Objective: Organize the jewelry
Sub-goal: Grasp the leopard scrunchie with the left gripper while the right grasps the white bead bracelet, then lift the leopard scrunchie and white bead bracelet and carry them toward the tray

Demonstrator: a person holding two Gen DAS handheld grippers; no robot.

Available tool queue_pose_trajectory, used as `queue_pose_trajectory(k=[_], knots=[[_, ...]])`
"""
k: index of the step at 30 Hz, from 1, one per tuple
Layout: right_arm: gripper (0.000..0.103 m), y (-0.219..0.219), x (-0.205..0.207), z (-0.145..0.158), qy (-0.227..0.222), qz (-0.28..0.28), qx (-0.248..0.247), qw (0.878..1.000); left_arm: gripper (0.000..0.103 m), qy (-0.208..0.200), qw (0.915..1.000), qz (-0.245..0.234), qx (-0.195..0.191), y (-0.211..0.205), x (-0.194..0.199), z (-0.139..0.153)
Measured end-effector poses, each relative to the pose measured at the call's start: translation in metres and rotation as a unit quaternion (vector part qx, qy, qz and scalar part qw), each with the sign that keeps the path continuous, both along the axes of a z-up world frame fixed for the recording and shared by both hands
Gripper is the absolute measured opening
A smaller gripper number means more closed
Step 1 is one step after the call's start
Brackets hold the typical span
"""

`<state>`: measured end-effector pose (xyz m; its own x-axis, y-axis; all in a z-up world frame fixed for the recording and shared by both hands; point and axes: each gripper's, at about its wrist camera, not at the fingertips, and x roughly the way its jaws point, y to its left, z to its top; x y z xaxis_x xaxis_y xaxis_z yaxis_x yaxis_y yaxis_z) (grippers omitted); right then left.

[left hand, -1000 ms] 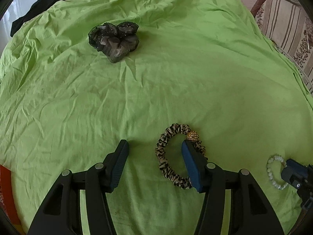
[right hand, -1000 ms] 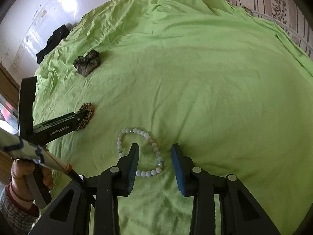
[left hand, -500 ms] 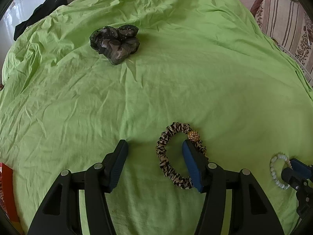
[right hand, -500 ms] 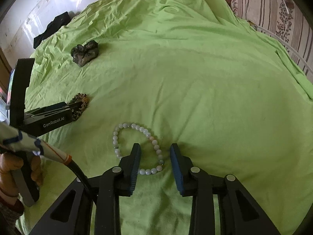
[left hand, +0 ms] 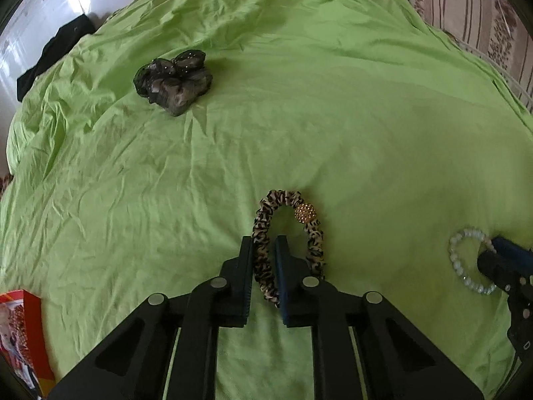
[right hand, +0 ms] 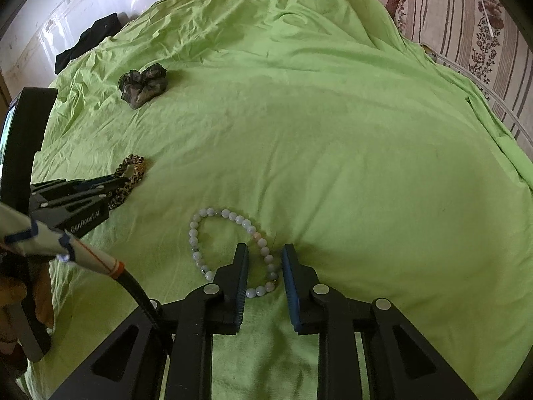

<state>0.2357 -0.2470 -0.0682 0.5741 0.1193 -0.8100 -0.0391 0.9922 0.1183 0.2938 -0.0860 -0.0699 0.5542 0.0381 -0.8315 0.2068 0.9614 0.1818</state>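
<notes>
A leopard-print scrunchie with a gold bead lies on the green sheet. My left gripper is shut on the scrunchie's left side; it also shows in the right wrist view. A white bead bracelet lies on the sheet. My right gripper is open, its fingers straddling the bracelet's right strand. The bracelet also shows in the left wrist view, with the right gripper at it.
A dark sheer scrunchie lies farther back on the sheet, also in the right wrist view. A black cloth lies at the bed's far left edge. A red box sits at near left. A striped floral cushion is at far right.
My left gripper closed onto the left side of the leopard scrunchie. My right gripper shifted so that its fingers straddle the bracelet's right strand, still open.
</notes>
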Motion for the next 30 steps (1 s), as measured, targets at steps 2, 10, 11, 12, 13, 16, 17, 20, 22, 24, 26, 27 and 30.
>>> queue_pose_trajectory(k=[2, 10, 11, 12, 13, 16, 17, 20, 22, 24, 26, 27, 30], knots=[[0.023, 0.001, -0.001, 0.0, -0.001, -0.001, -0.003, 1.0, 0.012, 0.0, 1.0, 0.001, -0.002, 0.0, -0.001, 0.0], [0.023, 0.005, -0.002, -0.002, -0.005, -0.004, -0.02, 1.0, 0.012, -0.008, 0.9999, 0.003, -0.015, 0.002, -0.003, -0.001], [0.023, 0.006, -0.003, -0.002, -0.005, -0.004, -0.022, 1.0, 0.012, -0.01, 0.9998, 0.003, -0.015, 0.002, -0.003, -0.001], [0.023, 0.006, -0.003, -0.002, -0.005, -0.004, -0.024, 1.0, 0.012, -0.013, 0.9998, 0.001, -0.014, 0.002, -0.004, -0.001], [0.023, 0.006, -0.003, -0.001, -0.005, -0.004, -0.024, 1.0, 0.012, -0.015, 0.9998, 0.001, -0.015, 0.003, -0.004, -0.002], [0.023, 0.006, -0.003, -0.001, -0.004, -0.004, -0.023, 1.0, 0.012, -0.016, 0.9997, 0.002, -0.019, 0.004, -0.004, -0.002], [0.022, 0.006, -0.003, -0.001, -0.004, -0.005, -0.023, 1.0, 0.013, -0.015, 0.9997, 0.002, -0.017, 0.004, -0.004, -0.002], [0.014, 0.007, -0.003, -0.001, -0.006, -0.005, -0.033, 0.999, 0.008, -0.009, 1.0, -0.003, -0.001, 0.0, -0.006, -0.001], [0.008, 0.009, -0.004, 0.001, -0.011, -0.004, -0.041, 0.999, 0.006, -0.005, 0.9999, -0.007, -0.007, 0.0, -0.009, 0.002], [0.007, 0.01, -0.005, 0.003, -0.016, -0.003, -0.043, 0.999, 0.006, -0.008, 0.9998, -0.01, -0.012, 0.001, -0.016, 0.007], [0.007, 0.009, -0.007, 0.005, -0.017, -0.005, -0.039, 0.999, 0.006, -0.013, 0.9998, -0.012, -0.012, 0.002, -0.022, 0.011], [0.007, 0.009, -0.007, 0.006, -0.018, -0.007, -0.037, 0.999, 0.006, -0.017, 0.9997, -0.013, -0.009, 0.002, -0.027, 0.014], [0.007, 0.008, -0.011, 0.01, -0.022, -0.01, -0.033, 0.999, 0.006, -0.032, 0.9993, -0.019, -0.001, 0.003, -0.043, 0.025]])
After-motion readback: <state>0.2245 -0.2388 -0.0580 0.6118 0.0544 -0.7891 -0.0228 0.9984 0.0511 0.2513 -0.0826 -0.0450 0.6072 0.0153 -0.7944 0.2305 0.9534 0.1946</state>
